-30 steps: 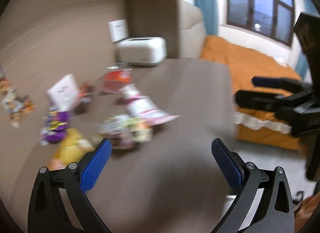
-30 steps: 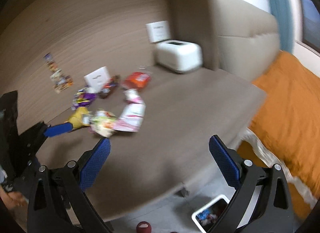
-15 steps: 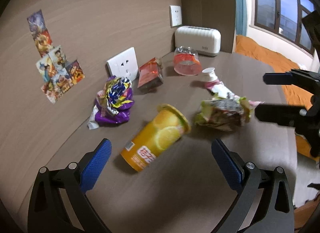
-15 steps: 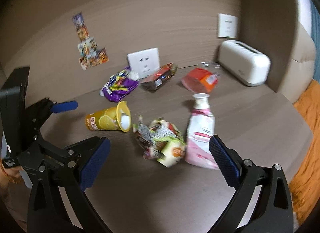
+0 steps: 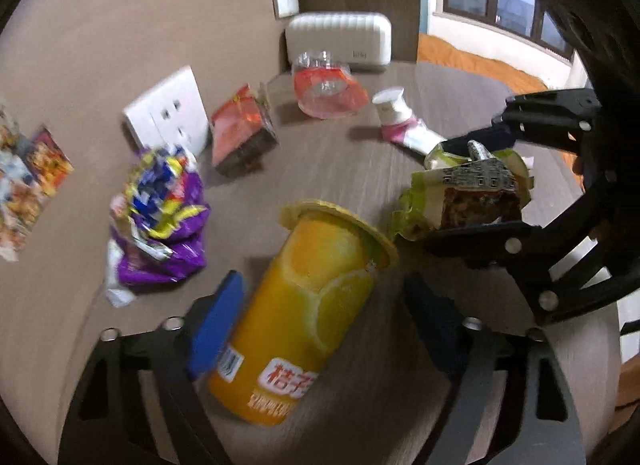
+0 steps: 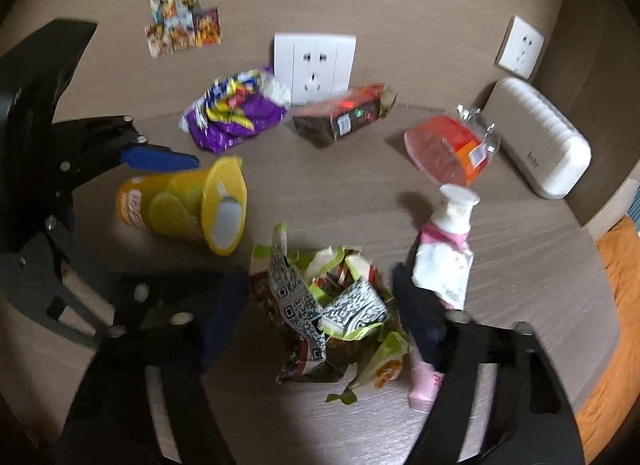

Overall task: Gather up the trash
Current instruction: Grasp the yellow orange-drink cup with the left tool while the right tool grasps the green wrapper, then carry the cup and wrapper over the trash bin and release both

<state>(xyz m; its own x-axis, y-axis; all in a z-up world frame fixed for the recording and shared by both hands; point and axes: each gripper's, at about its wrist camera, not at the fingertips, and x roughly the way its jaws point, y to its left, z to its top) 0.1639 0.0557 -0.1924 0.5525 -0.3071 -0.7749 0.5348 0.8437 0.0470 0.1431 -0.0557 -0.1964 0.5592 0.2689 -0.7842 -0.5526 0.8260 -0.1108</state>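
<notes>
Straddling one yellow cup (image 5: 308, 305), the left gripper (image 5: 320, 329) has its fingers spread wide. The right gripper (image 6: 320, 313) brackets one crumpled wrapper (image 6: 332, 305), fingers apart; six trash pieces litter the desk (image 6: 340, 193).

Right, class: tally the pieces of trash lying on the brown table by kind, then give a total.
Crumpled wrappers: 2, the purple crinkled snack bag and green torn foil wrapper.
Cartons: 1, red-and-dark drink box.
Tubes: 1, yellow lemon-print canister.
Bottles: 2, crushed orange-labelled clear bottle, pink-and-white squeeze bottle.
Total: 6.

Glossy yellow cup (image 5: 308, 301) and crinkled shiny wrapper (image 6: 336, 301) lie on a matt wood-grain table (image 6: 520, 249).
</notes>
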